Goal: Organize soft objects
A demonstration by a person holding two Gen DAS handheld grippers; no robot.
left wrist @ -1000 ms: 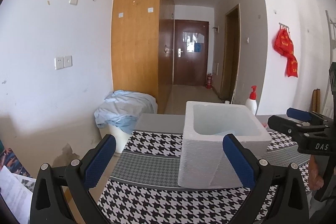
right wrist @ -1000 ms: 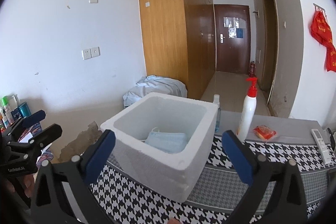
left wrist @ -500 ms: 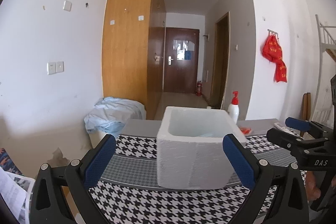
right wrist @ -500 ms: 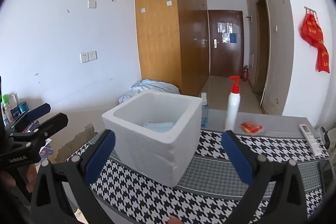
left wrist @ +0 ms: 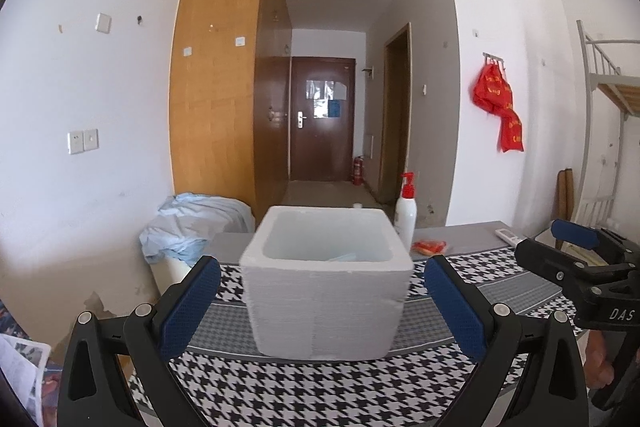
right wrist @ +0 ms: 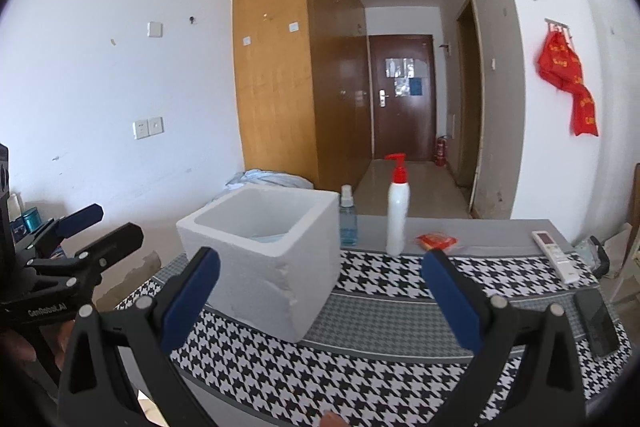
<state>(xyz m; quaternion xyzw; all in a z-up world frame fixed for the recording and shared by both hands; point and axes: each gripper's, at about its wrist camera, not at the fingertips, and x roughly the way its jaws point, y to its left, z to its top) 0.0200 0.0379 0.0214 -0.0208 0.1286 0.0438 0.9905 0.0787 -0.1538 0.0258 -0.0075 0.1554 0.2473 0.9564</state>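
A white foam box (left wrist: 326, 287) (right wrist: 264, 255) stands on the houndstooth tablecloth (left wrist: 320, 387) (right wrist: 380, 359). A pale blue face mask (left wrist: 344, 258) (right wrist: 269, 238) lies inside it, mostly hidden by the rim. My left gripper (left wrist: 322, 301) is open, held back from the box's near wall with nothing between its blue pads. My right gripper (right wrist: 320, 301) is open too, empty, off the box's right corner. Each gripper shows at the edge of the other's view: the right gripper (left wrist: 560, 247) and the left gripper (right wrist: 100, 223).
Behind the box stand a white pump bottle (right wrist: 397, 211) (left wrist: 406, 217) and a small blue bottle (right wrist: 347, 221). A red packet (right wrist: 436, 240) (left wrist: 429, 247), a remote (right wrist: 556, 255) and a dark phone (right wrist: 598, 321) lie to the right. A bin with blue cloth (left wrist: 192, 223) stands left of the table.
Both grippers have pulled back and away from the foam box, which now looks smaller and farther off. The mask stays in the box. Both stay open.
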